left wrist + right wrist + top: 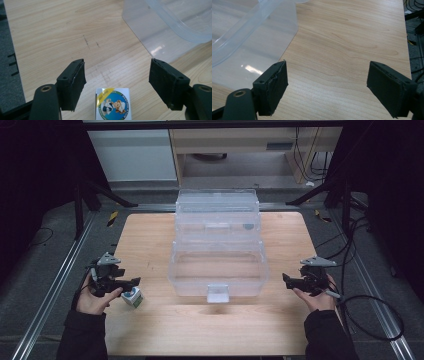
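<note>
Left gripper jaws spread wide, gripping nothing, hovering over small box with cartoon label; box sits between jaws, not touching either. Right gripper also wide open, empty, bare wood under it. Clear plastic bin mid table, lid flipped back toward 12 o'clock. Box at roughly 8 o'clock from bin, near it.
</note>
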{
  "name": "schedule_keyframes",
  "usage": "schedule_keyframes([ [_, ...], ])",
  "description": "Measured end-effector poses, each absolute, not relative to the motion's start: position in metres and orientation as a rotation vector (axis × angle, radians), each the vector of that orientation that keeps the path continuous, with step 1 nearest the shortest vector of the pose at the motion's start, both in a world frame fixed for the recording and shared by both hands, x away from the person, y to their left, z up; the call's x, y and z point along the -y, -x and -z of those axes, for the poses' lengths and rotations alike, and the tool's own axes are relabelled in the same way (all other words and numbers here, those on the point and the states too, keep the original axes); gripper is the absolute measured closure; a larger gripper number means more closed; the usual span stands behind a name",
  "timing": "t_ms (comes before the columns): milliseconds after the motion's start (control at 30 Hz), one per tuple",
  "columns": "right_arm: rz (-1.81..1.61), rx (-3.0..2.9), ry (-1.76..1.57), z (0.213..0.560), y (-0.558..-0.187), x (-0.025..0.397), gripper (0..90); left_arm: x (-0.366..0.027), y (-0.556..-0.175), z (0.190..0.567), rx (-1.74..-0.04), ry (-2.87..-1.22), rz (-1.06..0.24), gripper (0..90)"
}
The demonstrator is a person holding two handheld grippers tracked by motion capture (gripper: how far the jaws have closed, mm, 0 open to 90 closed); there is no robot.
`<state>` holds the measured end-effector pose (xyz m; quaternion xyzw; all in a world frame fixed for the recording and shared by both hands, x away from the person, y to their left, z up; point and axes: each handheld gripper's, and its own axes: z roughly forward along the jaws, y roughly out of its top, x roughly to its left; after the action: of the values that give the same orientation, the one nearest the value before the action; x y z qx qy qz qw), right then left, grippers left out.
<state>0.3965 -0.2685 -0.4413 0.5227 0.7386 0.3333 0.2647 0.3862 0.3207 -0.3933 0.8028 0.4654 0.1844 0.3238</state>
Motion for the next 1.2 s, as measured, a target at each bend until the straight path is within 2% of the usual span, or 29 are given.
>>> schedule_keyframes([
  [667,-0.862,-2.024,-1.429,0.452,-0.396,0.269,16.9,-0.319,-0.381,0.4,-1.179,-2.201,-0.51,25.5],
  [767,-0.847,-2.036,-1.42,0.453,-0.396,0.269,16.9,-0.322,-0.381,0.403,-1.194,-2.226,-0.478,29.0],
  [867,-0.849,-2.036,-1.424,0.454,-0.397,0.269,16.9,-0.322,-0.382,0.407,-1.206,-2.243,-0.475,28.8],
  [1200,-0.825,-2.055,-1.41,0.455,-0.397,0.268,17.1,-0.318,-0.387,0.423,-1.257,-2.314,-0.399,24.1],
])
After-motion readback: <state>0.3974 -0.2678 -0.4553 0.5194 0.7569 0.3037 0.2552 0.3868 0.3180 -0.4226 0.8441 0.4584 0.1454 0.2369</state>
